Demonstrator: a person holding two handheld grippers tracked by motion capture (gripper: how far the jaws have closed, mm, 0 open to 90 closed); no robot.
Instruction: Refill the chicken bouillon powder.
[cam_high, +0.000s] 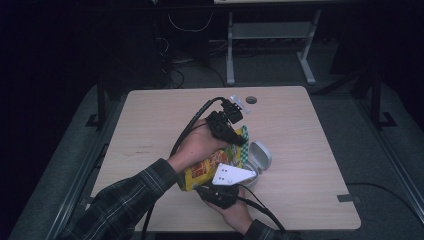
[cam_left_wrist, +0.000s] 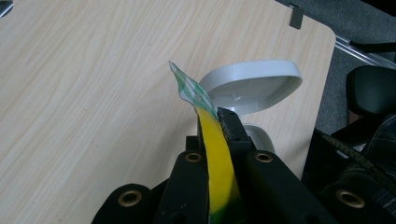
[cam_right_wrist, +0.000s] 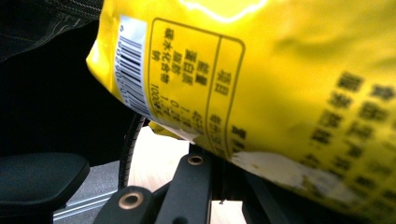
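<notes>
We are gripping the yellow snack bag (cam_high: 210, 167) with both grippers above the surface (cam_high: 150, 130): the left gripper (cam_high: 239, 140) clenching its top edge, the right gripper (cam_high: 220, 192) clenching its bottom seam, beside the open grey container (cam_high: 260, 157).

Yellow snack bag (cam_high: 210, 167), green-checked top

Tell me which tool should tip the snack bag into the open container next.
Probably the left tool: it pinches the yellow snack bag at its top edge beside the open container, while the right tool clamps the bottom.
</notes>
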